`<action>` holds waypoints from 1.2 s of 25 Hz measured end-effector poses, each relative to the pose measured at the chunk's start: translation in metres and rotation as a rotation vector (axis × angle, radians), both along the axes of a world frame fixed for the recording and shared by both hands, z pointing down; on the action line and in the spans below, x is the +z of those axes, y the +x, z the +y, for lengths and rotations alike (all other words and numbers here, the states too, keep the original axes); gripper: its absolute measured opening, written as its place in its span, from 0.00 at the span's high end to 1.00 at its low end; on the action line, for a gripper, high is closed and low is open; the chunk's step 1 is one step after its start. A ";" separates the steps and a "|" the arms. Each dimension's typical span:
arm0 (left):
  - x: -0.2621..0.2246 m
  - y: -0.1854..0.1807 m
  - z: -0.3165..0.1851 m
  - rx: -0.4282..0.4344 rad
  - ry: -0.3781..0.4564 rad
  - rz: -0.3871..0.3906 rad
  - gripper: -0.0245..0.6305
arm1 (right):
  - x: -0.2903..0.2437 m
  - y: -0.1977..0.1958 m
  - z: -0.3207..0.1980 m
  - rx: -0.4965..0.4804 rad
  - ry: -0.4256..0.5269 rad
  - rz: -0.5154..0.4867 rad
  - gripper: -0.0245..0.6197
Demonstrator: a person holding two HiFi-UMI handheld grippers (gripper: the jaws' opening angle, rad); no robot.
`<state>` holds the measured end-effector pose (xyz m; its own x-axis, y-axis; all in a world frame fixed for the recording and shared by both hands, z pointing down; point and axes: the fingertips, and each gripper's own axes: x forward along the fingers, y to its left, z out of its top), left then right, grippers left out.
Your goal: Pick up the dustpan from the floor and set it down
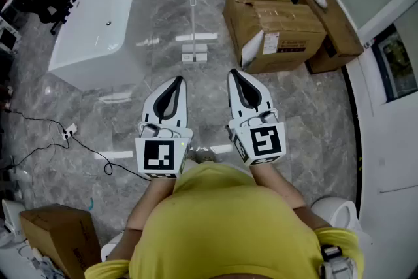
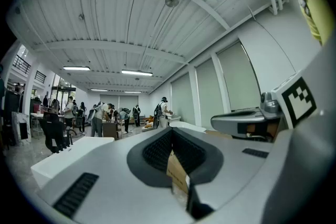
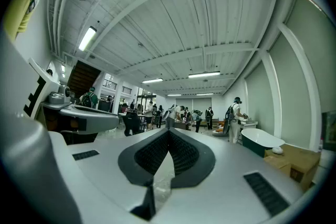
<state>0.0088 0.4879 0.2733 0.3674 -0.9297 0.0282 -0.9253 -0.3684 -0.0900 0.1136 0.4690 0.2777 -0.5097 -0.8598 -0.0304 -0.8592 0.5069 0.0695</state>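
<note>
My left tool (image 1: 177, 80) and right tool (image 1: 234, 74) are both clenched on nothing, held level and side by side above the grey marble floor (image 1: 124, 131). The white long-handled dustpan (image 1: 194, 53) stands on that floor ahead of them, well apart and roughly between their lines. Brown cardboard boxes (image 1: 274, 26) sit ahead-right of the right tool.

Head view looks steeply down; both gripper views look level

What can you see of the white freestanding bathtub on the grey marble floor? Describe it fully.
The white freestanding bathtub looks like glossy acrylic or ceramic: a long oblong with rounded corners, smooth walls and a thin rim. A small dark drain fitting sits in its otherwise empty basin. It stands upright on the grey marble floor, left of the brown cardboard boxes and apart from them.
</note>
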 end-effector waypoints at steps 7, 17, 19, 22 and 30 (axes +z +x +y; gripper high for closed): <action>0.001 0.011 -0.030 -0.006 0.014 0.010 0.96 | 0.010 0.015 -0.030 0.015 -0.016 -0.005 0.94; 0.021 -0.009 -0.116 -0.016 -0.017 0.027 0.96 | 0.032 -0.005 -0.116 -0.014 -0.048 -0.001 0.89; 0.021 -0.014 -0.142 -0.008 -0.017 0.027 0.96 | 0.035 -0.012 -0.142 -0.020 -0.044 0.000 0.88; 0.022 -0.027 -0.187 0.000 -0.028 0.022 0.96 | 0.035 -0.026 -0.185 -0.017 -0.032 -0.004 0.86; 0.032 -0.053 -0.295 0.059 -0.051 0.019 0.96 | 0.046 -0.054 -0.295 0.031 -0.062 -0.004 0.83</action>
